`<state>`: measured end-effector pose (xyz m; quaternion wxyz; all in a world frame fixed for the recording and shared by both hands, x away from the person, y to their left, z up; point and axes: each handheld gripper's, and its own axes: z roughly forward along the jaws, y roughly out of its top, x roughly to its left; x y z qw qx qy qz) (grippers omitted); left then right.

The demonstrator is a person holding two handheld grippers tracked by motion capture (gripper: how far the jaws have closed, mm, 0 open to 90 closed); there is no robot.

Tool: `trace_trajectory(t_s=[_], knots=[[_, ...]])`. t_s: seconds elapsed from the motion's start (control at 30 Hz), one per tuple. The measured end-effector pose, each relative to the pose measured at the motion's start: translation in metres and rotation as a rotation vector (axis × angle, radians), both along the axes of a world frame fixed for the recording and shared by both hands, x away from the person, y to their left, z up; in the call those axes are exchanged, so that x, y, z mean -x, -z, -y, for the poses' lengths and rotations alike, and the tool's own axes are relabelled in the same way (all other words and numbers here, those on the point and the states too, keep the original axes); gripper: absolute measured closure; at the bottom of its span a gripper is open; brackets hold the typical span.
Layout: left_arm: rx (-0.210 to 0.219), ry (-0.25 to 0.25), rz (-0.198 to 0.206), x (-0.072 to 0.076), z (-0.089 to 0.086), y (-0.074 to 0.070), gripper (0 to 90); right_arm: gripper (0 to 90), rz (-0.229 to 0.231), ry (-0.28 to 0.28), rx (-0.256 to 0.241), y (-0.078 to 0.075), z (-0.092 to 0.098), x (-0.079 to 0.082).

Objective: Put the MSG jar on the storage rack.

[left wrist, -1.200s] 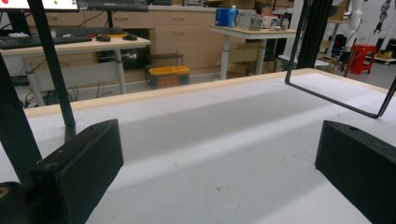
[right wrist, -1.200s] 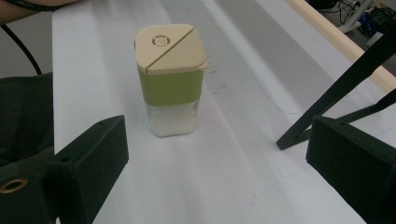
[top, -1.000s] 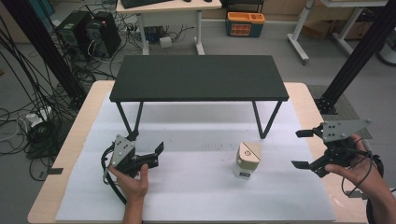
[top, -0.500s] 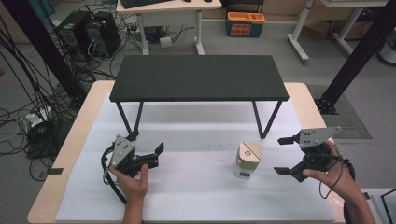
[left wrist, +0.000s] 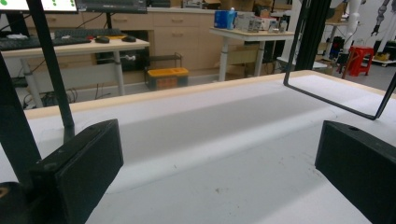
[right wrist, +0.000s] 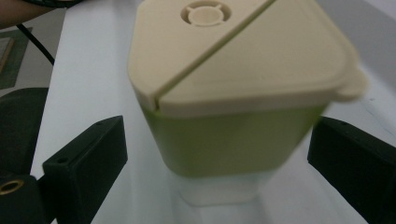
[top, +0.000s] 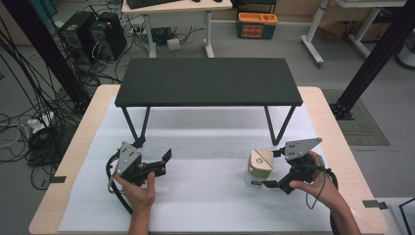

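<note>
Two hand-held grippers sit low over the white-covered worktop [top: 210, 196], one in each of the person's hands. The right hand-held gripper [top: 274, 169] has its jaws spread wide, one on either side of a small container [top: 259, 166] with a beige lid, an olive-green upper body and a clear base. In the right gripper view the container [right wrist: 233, 107] stands upright between the jaws, with a visible gap on both sides, so neither jaw touches it. Its lid is split by a diagonal seam, has a round moulded plug near one corner, and carries a small tab sticking out at the edge. The right hand [top: 313, 183] grips the tool from behind, with a black cable looping by the wrist.

Well away from the container, the left hand-held gripper [top: 164, 161] rests in the left hand [top: 139, 188], and its jaws are also spread apart with nothing between them. The left gripper view shows bare white worktop [left wrist: 224, 158] ahead of those jaws.

Beyond both tools, a black shelf-like stand [top: 208, 81] on thin black legs spans the far part of the worktop, and one of its legs [left wrist: 336, 100] appears ahead of the left tool.
</note>
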<state>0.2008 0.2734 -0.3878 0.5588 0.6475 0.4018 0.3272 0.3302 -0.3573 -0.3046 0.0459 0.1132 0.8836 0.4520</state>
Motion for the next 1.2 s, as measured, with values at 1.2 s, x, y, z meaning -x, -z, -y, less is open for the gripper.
trace_trajectory(t_s=[1.2], knots=[[0.021,-0.002,0.015,0.003,-0.004,0.002,1.2,28.9,0.101,-0.099,-0.003,-0.108,-0.017,-0.009]])
